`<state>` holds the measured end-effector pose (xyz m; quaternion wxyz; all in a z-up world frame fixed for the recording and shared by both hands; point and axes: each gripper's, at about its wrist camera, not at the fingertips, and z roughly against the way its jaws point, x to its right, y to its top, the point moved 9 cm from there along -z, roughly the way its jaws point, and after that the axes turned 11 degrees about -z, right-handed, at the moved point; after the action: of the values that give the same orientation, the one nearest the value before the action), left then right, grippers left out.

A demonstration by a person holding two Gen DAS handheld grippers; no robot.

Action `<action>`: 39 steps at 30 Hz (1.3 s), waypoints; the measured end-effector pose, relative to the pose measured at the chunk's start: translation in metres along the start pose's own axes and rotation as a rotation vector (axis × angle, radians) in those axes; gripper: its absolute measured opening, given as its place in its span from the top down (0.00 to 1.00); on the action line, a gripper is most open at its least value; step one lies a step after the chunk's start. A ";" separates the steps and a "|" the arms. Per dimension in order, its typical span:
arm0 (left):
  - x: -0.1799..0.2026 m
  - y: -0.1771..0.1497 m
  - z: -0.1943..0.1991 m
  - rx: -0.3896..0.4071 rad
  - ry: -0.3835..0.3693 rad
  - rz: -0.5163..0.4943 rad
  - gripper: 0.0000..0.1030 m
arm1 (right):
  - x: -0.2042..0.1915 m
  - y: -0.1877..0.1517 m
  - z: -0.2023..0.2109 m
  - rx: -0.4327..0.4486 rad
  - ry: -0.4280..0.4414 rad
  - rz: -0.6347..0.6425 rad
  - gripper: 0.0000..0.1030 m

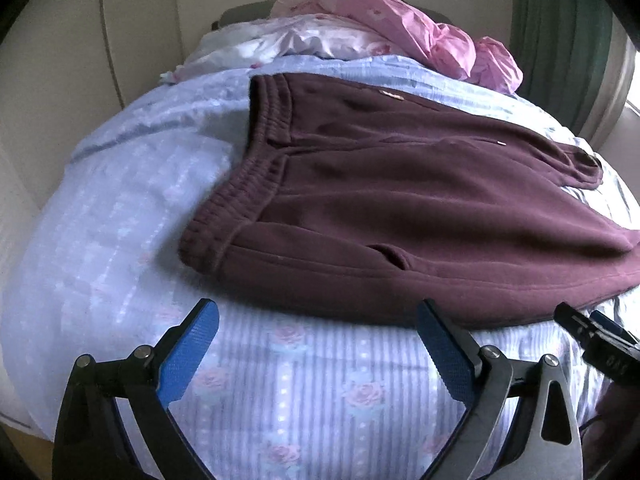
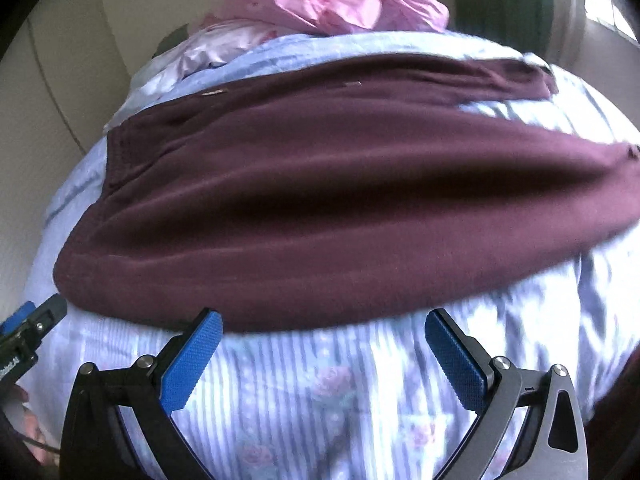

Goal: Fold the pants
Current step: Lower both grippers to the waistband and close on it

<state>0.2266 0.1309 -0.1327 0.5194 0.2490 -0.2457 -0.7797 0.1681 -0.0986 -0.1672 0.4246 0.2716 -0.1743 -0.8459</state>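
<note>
Both grippers — left gripper (image 1: 318,344), right gripper (image 2: 322,354) — jaws spread, empty | pants (image 1: 400,200) flat on bedsheet (image 1: 120,240) | waistband (image 1: 236,184) clear only in left view

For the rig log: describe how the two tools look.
Left tool and right tool match: two blue textured pads on each, black linkage one side, grey metal the other, silver pivot bolts. White lettering marks the body.

The left gripper (image 1: 318,320) and right gripper (image 2: 322,328) look alike: blue, textured finger pads (image 1: 188,354) on black linkages, silver round screws (image 1: 489,352) at the joints, and grey metal plates with triangular cut-outs.
</note>
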 end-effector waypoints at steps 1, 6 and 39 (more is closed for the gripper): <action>0.001 0.000 -0.003 -0.001 -0.007 0.006 0.03 | 0.002 0.001 0.000 0.011 0.004 -0.016 0.00; -0.001 0.008 -0.025 0.000 -0.055 0.076 0.11 | 0.021 0.015 -0.003 0.056 0.015 -0.093 0.01; 0.003 0.027 -0.008 0.025 -0.081 0.119 0.85 | 0.044 0.047 0.008 0.042 0.140 -0.154 0.77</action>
<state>0.2492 0.1185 -0.1214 0.5513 0.2086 -0.2905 -0.7537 0.1706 -0.1610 -0.1505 0.3639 0.3514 -0.1407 -0.8510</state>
